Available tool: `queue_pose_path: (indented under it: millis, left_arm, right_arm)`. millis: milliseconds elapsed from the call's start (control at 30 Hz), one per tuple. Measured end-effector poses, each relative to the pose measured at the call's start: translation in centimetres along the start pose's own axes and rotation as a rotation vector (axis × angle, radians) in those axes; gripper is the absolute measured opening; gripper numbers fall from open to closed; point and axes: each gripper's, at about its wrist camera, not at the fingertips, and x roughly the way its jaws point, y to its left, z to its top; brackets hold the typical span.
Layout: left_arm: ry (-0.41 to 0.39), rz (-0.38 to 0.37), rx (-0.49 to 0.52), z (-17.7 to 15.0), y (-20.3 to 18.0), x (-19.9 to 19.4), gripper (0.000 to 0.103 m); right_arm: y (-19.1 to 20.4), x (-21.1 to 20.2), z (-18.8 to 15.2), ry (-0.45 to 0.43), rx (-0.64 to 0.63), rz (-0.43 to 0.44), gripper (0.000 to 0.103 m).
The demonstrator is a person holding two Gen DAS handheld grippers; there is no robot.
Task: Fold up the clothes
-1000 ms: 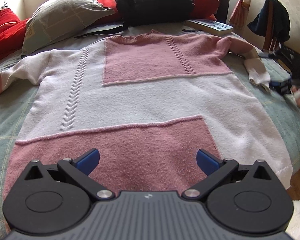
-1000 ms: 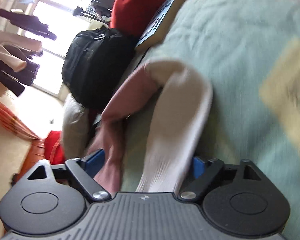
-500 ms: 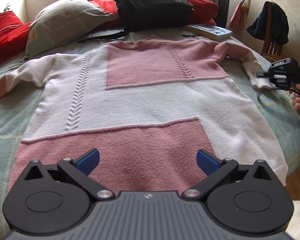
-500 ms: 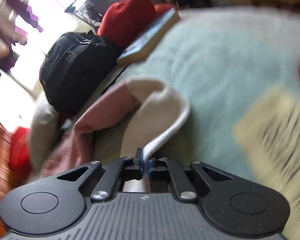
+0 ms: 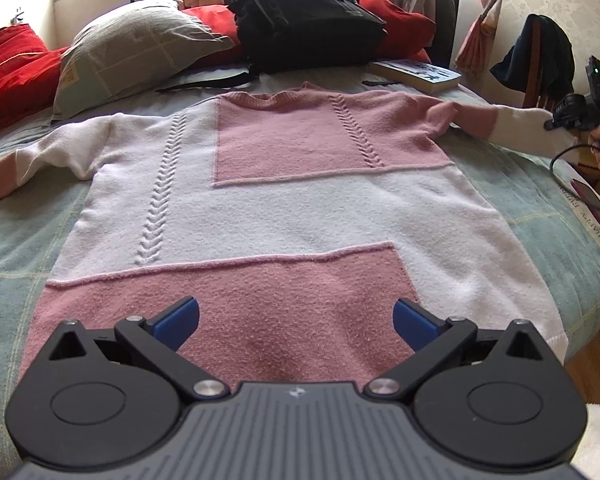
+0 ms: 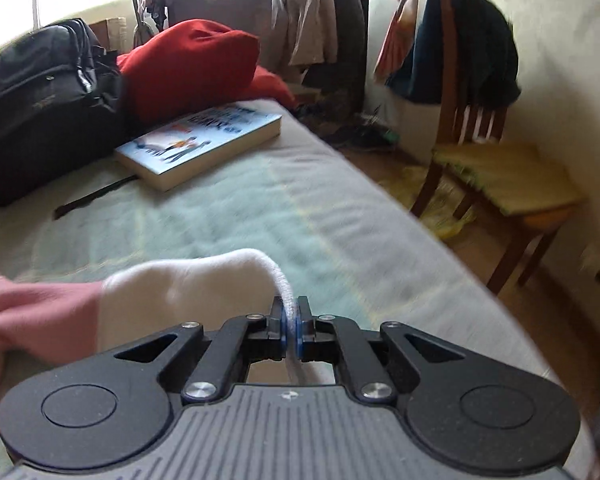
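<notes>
Pink-and-white knit sweater (image 5: 284,216) lies flat, front up, on the bed (image 5: 540,200). My right gripper (image 6: 291,322) has its jaws clamped on the white cuff (image 6: 204,280), probably to fold the sleeve across; left gripper (image 5: 296,320) hangs over the hem, jaws wide apart.

A lived-in home bedroom. A bed (image 5: 16,240) with a green checked cover fills the middle; pillows (image 5: 140,60) lie at eleven o'clock, a backpack (image 5: 300,16) at twelve, a book (image 6: 200,148) beside it. At two o'clock stands a chair (image 6: 500,176), with hung clothes (image 6: 320,20) behind.
</notes>
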Motion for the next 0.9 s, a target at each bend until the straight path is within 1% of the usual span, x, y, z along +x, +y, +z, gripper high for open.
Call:
queue_pose_path:
  millis: [133, 300, 367, 400, 467, 533, 600, 667, 700, 767, 800, 900]
  left_arm:
    - [0.002, 0.006, -0.005, 0.0, 0.2, 0.0, 0.102]
    - [0.001, 0.005, -0.006, 0.0, 0.3, 0.1, 0.102]
    - [0.0, 0.004, -0.005, 0.0, 0.4, 0.1, 0.102]
    - [0.0, 0.005, -0.004, 0.0, 0.4, 0.1, 0.102]
    - [0.0, 0.007, -0.002, 0.1, 0.5, 0.1, 0.102]
    - [0.001, 0.01, -0.002, 0.2, 0.7, 0.1, 0.102]
    - [0.003, 0.016, -0.001, 0.3, 0.8, 0.2, 0.102]
    - [0.005, 0.016, -0.001, 0.4, 1.0, 0.4, 0.102]
    - [0.006, 0.016, 0.0, 0.5, 1.0, 0.4, 0.102]
    - [0.009, 0.014, 0.0, 0.6, 1.1, 0.6, 0.102]
    - [0.01, 0.012, 0.001, 0.6, 1.2, 0.7, 0.102]
    - [0.018, 0.01, 0.003, 0.8, 1.3, 1.2, 0.102]
  right_arm:
    - [0.2, 0.3, 1.5, -0.022, -0.019, -0.05, 0.007]
    - [0.1, 0.6, 2.8, -0.044, -0.018, -0.085, 0.007]
    - [0.0, 1.1, 2.9, -0.039, -0.003, -0.093, 0.008]
    - [0.1, 1.6, 2.9, -0.018, 0.003, -0.105, 0.011]
    - [0.3, 2.2, 2.7, 0.008, 0.006, -0.119, 0.014]
    - [0.8, 2.4, 2.5, 0.013, -0.005, -0.121, 0.014]
    - [1.4, 2.3, 2.4, 0.012, -0.022, -0.122, 0.022]
    - [2.0, 2.0, 2.5, 0.0, -0.035, -0.125, 0.024]
    - [2.3, 1.8, 2.7, -0.006, -0.037, -0.131, 0.028]
    - [3.0, 1.3, 3.2, -0.021, -0.041, -0.119, 0.03]
    - [3.4, 1.1, 3.4, -0.023, -0.042, -0.092, 0.03]
    - [5.6, 1.1, 3.8, -0.008, -0.052, 0.052, 0.03]
